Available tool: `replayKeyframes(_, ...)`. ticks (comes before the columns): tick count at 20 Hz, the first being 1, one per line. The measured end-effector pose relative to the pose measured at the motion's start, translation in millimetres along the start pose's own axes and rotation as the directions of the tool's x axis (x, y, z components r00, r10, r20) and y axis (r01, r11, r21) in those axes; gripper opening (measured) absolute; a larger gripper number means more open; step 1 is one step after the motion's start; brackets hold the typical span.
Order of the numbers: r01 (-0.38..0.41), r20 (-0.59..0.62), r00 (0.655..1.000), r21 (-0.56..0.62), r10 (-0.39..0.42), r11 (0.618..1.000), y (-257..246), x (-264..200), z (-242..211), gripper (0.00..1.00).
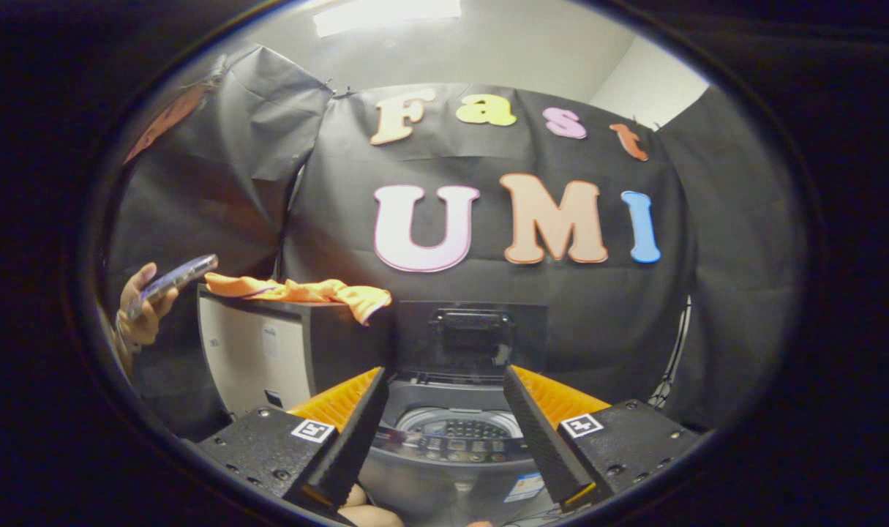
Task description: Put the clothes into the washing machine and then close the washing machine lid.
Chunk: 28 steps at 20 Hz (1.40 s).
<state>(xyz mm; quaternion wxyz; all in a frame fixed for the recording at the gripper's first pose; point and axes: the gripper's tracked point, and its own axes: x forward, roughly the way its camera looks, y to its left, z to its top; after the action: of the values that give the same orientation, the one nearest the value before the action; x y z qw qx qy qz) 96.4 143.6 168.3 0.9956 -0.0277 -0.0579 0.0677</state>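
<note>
Two fingers of the hand-held gripper (444,432) stand spread apart with nothing between them, framing the washing machine (451,468), whose lid (464,338) stands upright. The orange clothes (301,290) lie draped on a cabinet (257,351) beyond the left finger. Likely risks: a shallow pinch lets cloth trail over the drum rim, or the reach bumps the person's hand (143,311) holding a phone (173,277).

Orange clothes (298,290) draped atop cabinet (268,351) beside open-lidded washing machine (451,432)

drum (462,427): partly hidden by claw (444,428) fingers | label (526,487): unreadable
</note>
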Motion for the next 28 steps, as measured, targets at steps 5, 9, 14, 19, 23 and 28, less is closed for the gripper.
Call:
replayKeyframes(5, -0.113, 0.002, 0.994, 0.043, 0.113, 0.993, 71, 51, 45, 0.96)
replayKeyframes(9, -0.214, 0.043, 0.976, 0.070, 0.212, 0.974, 127, 88, 85, 0.96)
replayKeyframes(14, -0.327, 0.062, 0.945, 0.097, 0.322, 0.940, 187, 127, 116, 0.96)
replayKeyframes(19, -0.373, 0.000, 0.928, 0.069, 0.374, 0.925, 244, 170, 127, 0.96)
replayKeyframes(23, -0.383, -0.079, 0.919, 0.053, 0.386, 0.922, 276, 202, 117, 0.97)
replayKeyframes(28, -0.371, -0.280, 0.878, 0.117, 0.389, 0.921, 309, 236, 76, 0.97)
